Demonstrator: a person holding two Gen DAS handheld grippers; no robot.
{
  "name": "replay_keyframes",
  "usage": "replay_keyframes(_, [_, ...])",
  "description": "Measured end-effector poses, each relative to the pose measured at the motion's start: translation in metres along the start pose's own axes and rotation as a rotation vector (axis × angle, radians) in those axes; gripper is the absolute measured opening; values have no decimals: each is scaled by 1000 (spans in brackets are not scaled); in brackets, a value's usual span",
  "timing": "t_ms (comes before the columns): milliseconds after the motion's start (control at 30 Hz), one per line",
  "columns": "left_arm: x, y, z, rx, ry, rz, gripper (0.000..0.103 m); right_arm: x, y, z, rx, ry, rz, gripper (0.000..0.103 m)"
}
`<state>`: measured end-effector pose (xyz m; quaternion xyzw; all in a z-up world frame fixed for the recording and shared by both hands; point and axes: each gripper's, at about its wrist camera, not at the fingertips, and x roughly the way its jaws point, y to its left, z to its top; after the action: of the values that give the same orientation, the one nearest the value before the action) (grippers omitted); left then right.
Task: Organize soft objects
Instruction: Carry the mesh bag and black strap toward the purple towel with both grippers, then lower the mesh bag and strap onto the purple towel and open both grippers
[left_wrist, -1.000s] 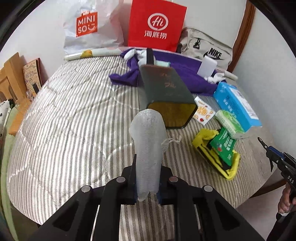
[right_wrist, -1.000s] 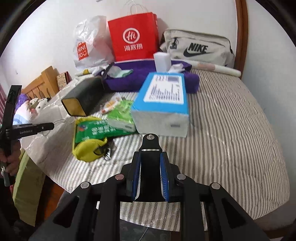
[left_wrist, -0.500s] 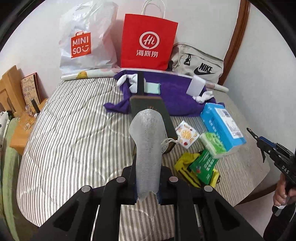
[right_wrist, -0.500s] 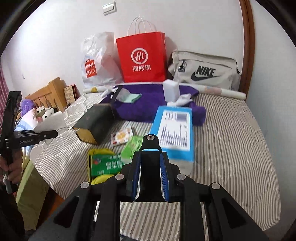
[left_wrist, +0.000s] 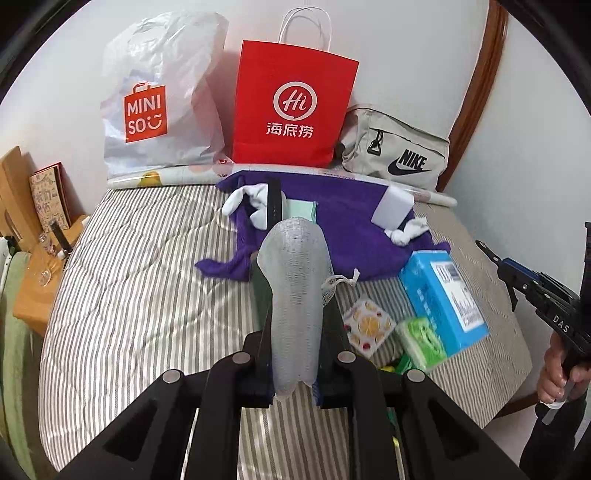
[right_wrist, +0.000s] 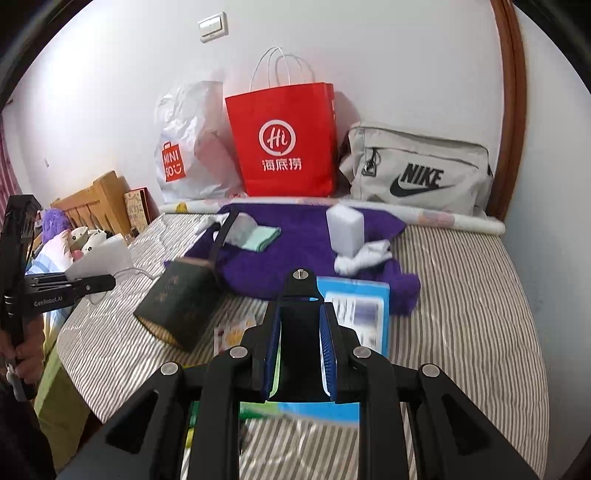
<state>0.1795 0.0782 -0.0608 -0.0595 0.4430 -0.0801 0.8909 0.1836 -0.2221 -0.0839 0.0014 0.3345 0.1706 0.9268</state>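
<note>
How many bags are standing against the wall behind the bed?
3: a white plastic bag on the left, a red paper bag in the middle, a grey bag on the right. Others may be hidden.

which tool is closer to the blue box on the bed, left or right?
Right. The right tool hangs just above the blue box, which lies directly under its fingers. The left tool, shut on a white mesh pouch, sits off beside the dark box.

A white wall (right_wrist: 388, 55) backs the bed, whose striped cover (left_wrist: 147, 295) fills the middle of both views. A light switch (right_wrist: 213, 26) sits at eleven o'clock in the right wrist view, a curved brown wooden frame (right_wrist: 511, 110) runs at two o'clock, and a wooden headboard (right_wrist: 98, 201) stands at nine o'clock.
</note>
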Motion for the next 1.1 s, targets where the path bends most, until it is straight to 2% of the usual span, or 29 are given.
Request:
replay_keyframes(167, [18, 3, 19, -27, 13, -32, 14, 24, -4, 22, -11, 7, 1, 21])
replay_keyframes(300, [35, 5, 34, -40, 23, -47, 14, 46, -10, 38, 3, 23, 40, 21])
replay_keyframes(533, [70, 1, 62, -36, 58, -74, 14, 98, -22, 59, 39, 82, 52, 22])
replay_keyframes(833, [112, -2, 86, -26, 105, -97, 14, 154, -40, 65, 92, 157, 60, 22])
replay_keyframes(1100, [141, -1, 96, -41, 154, -147, 14, 179, -35, 67, 46, 194, 21, 22])
